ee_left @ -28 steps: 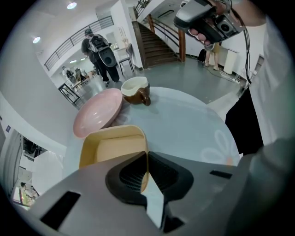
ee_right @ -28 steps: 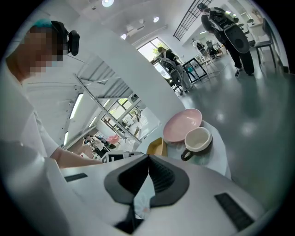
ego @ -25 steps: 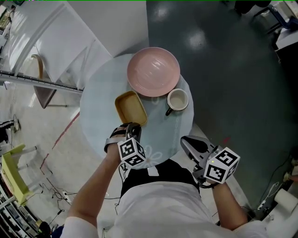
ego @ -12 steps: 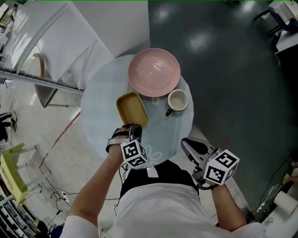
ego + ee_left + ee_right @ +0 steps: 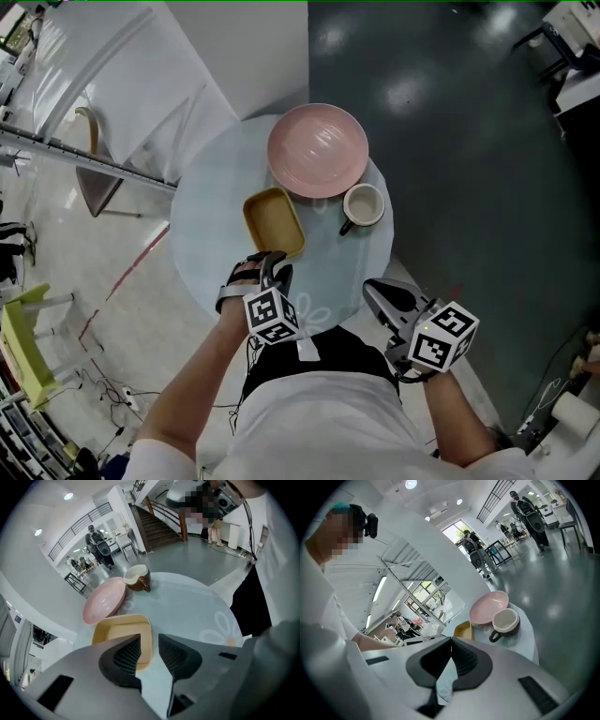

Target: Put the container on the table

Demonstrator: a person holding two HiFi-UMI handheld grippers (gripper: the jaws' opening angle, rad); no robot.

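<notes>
The yellow rectangular container [image 5: 274,221] rests flat on the round pale-blue table [image 5: 202,234], between its middle and its near edge. My left gripper [image 5: 274,264] hovers just over the container's near end. Its jaws have just been opening and now stand open. In the left gripper view the container [image 5: 123,632] has its near right rim in the gap of the left gripper [image 5: 149,639], with neither pad pressing on it. Off the table's near right edge, my right gripper [image 5: 380,289] is shut and empty, and the right gripper view shows the right gripper [image 5: 450,641] with its pads meeting.
A pink plate [image 5: 318,150] lies at the table's far side. A brown-and-cream cup [image 5: 363,204] stands to the container's right. A flower print [image 5: 314,314] marks the near edge. White partitions and a yellow-green chair [image 5: 23,347] stand to the left; dark floor lies to the right.
The left gripper's jaws have spread apart and let go of the container's near rim. The container stays on the table. The right gripper has not moved.
</notes>
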